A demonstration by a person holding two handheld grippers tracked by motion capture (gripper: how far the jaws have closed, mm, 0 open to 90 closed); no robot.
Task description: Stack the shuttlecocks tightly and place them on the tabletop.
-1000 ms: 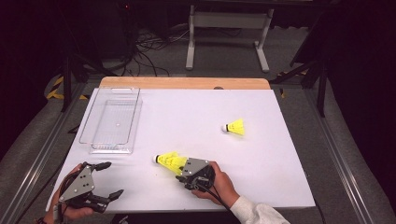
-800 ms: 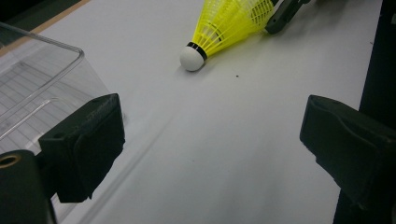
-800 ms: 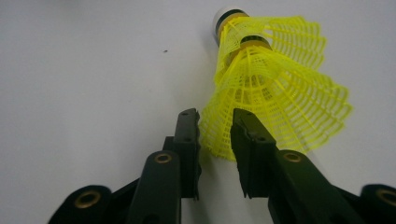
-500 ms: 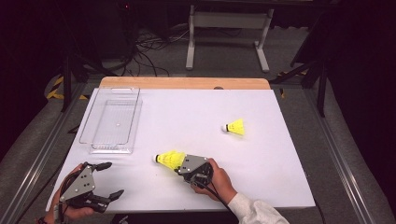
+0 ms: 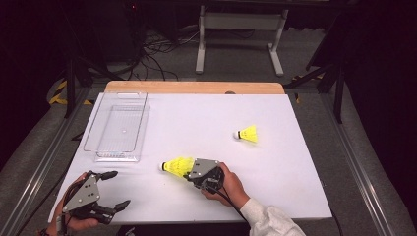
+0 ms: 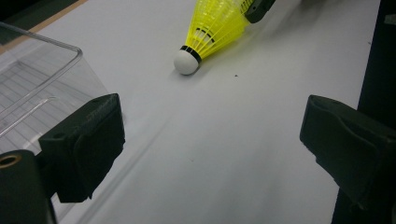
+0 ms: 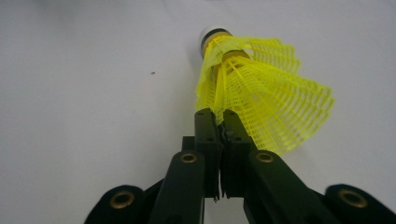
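Note:
A yellow shuttlecock with a white cork lies on its side on the white table, cork pointing left. My right gripper is shut on the rim of its mesh skirt. In the right gripper view the two jaws meet with the skirt pinched between them. My left gripper rests open near the front left corner with nothing in it. In the left gripper view its wide jaws frame bare table, with the shuttlecock beyond. A second yellow shuttlecock lies at the right.
A clear plastic tray stands at the back left, its corner close to the left gripper. A wooden strip runs along the table's far edge. Stands and cables sit on the dark floor beyond.
The right gripper and the near shuttlecock have shifted very slightly to the left. The left gripper has stayed where it was.

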